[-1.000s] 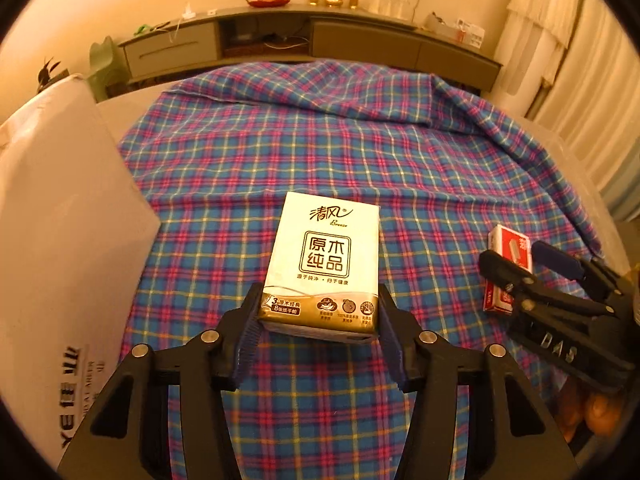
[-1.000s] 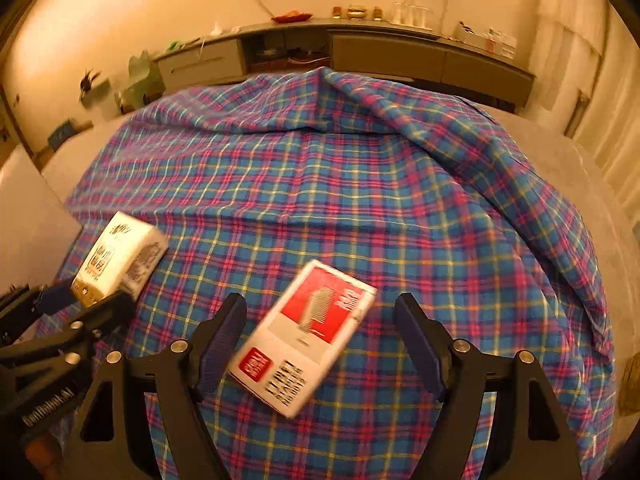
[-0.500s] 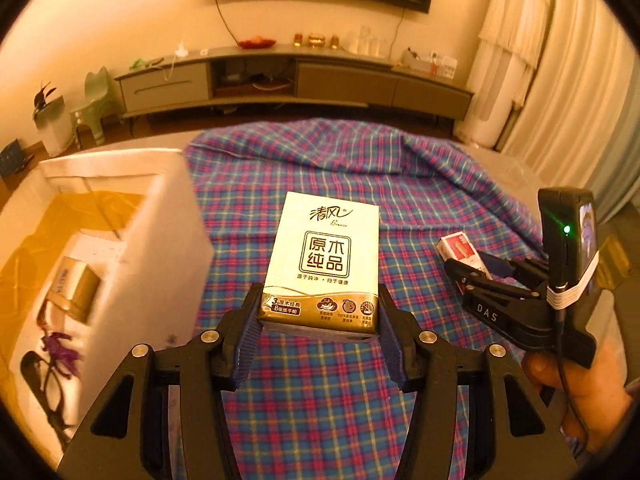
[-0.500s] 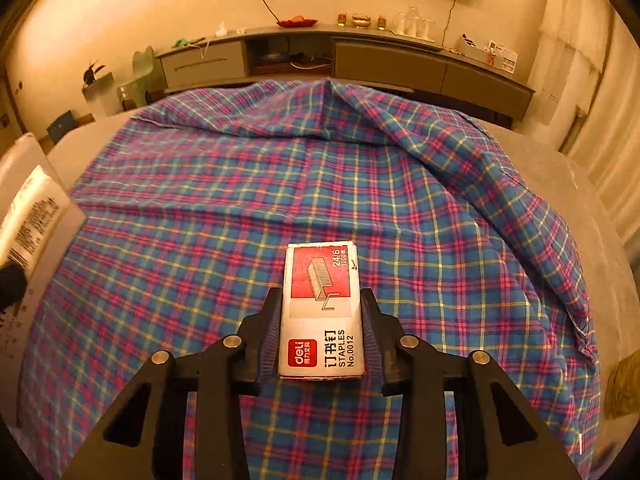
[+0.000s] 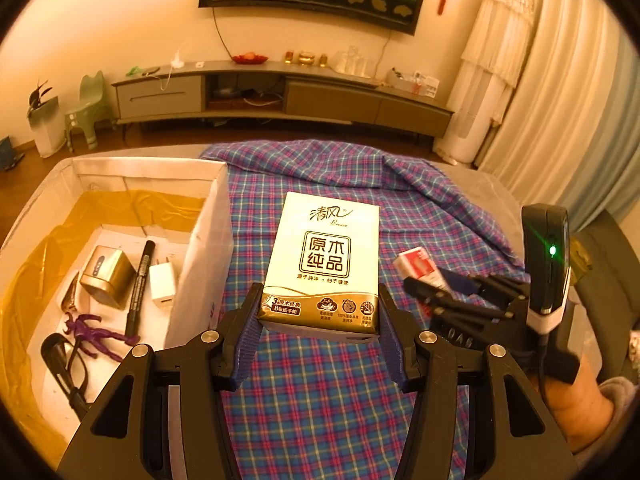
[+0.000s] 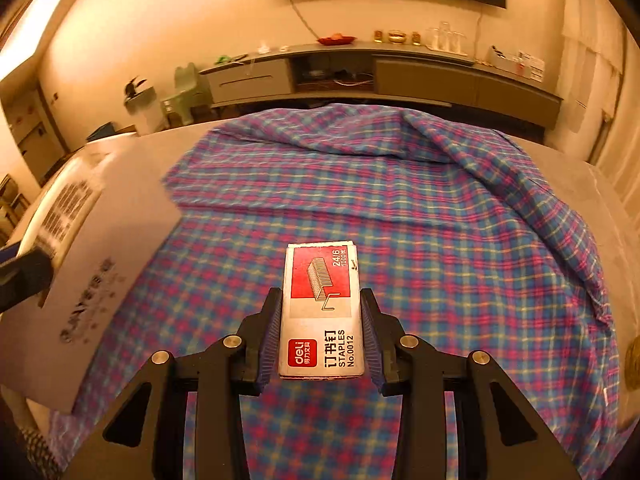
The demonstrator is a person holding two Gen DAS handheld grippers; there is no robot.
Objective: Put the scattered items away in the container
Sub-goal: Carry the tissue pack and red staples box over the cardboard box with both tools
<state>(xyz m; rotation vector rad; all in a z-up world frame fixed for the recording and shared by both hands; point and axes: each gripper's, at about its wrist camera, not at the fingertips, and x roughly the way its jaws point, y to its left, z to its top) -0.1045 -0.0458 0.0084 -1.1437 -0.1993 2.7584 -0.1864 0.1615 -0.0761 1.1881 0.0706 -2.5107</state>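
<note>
My left gripper (image 5: 320, 328) is shut on a white and gold tissue pack (image 5: 324, 260) and holds it above the plaid cloth (image 5: 320, 392), just right of the white cardboard box (image 5: 200, 248). My right gripper (image 6: 320, 332) is shut on a red and white staples box (image 6: 322, 312), lifted over the cloth; it also shows in the left wrist view (image 5: 416, 266). The box holds a gold speaker (image 5: 106, 276), a black marker (image 5: 138, 280), a white charger (image 5: 162, 284), a purple figure (image 5: 92, 334) and black glasses (image 5: 64, 364). In the right wrist view the tissue pack (image 6: 64, 208) shows blurred at the left.
The box's outer wall (image 6: 104, 272) rises at the left of the right wrist view. The cloth (image 6: 400, 220) covers a grey table (image 6: 592, 184) and is rumpled at the far side. A TV cabinet (image 5: 280, 92) and a green stool (image 5: 86, 112) stand beyond.
Both grippers have lifted their items higher above the cloth. The left view now looks down into the box, showing its contents. A second ago the right gripper was open around the staples box.
</note>
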